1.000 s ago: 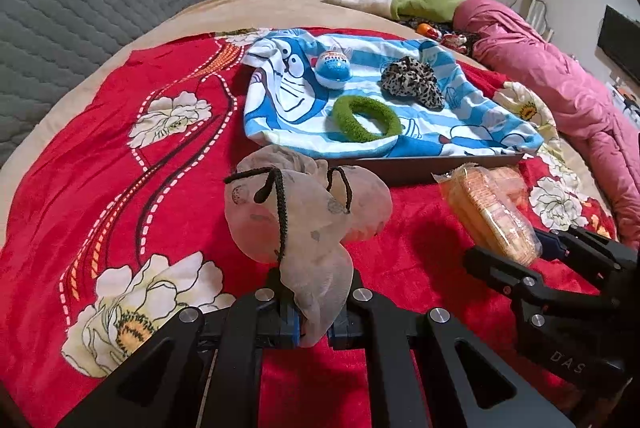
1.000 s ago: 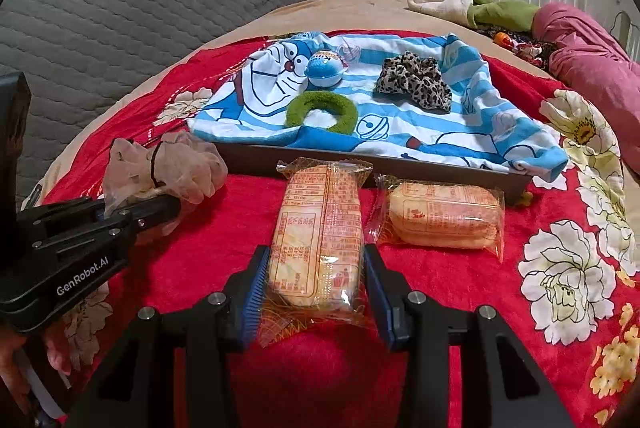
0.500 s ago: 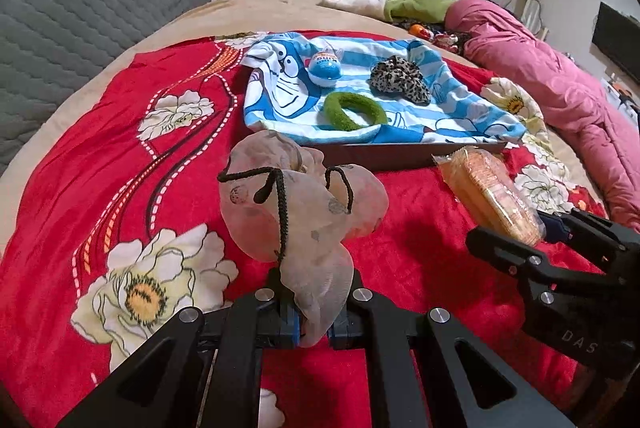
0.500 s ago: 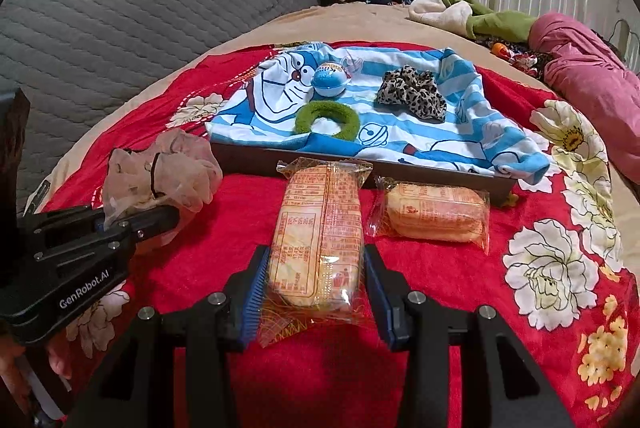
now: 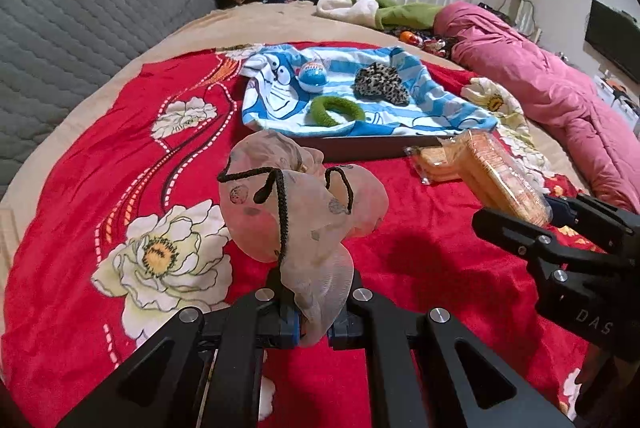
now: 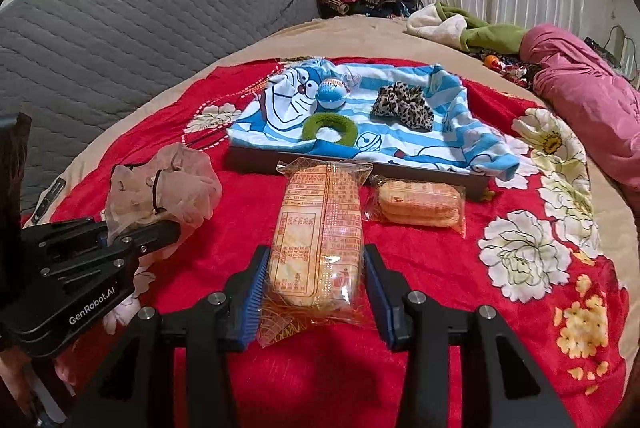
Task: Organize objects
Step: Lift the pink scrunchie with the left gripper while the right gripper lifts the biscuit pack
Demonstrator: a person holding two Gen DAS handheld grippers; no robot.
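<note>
The left tool (image 5: 314, 324) pinches the light, floppy mesh pouch (image 5: 296, 216) by its bottom fold, while the right tool (image 6: 316, 292) squeezes the crinkly, crushable cracker pack (image 6: 318, 228) across its sides, tray (image 6: 256, 159) at twelve o'clock.

— What's the surface I'm working over?

— I see a bed (image 6: 248, 51), tan sheet, with a red floral blanket (image 6: 440, 260) spread across it.

— What lies on it?

— I see a dark tray (image 6: 256, 160), a wrapped biscuit packet (image 6: 420, 203) just beside it, a pink quilt (image 5: 560, 99), and green and white clothes (image 5: 384, 5) farther back.
</note>
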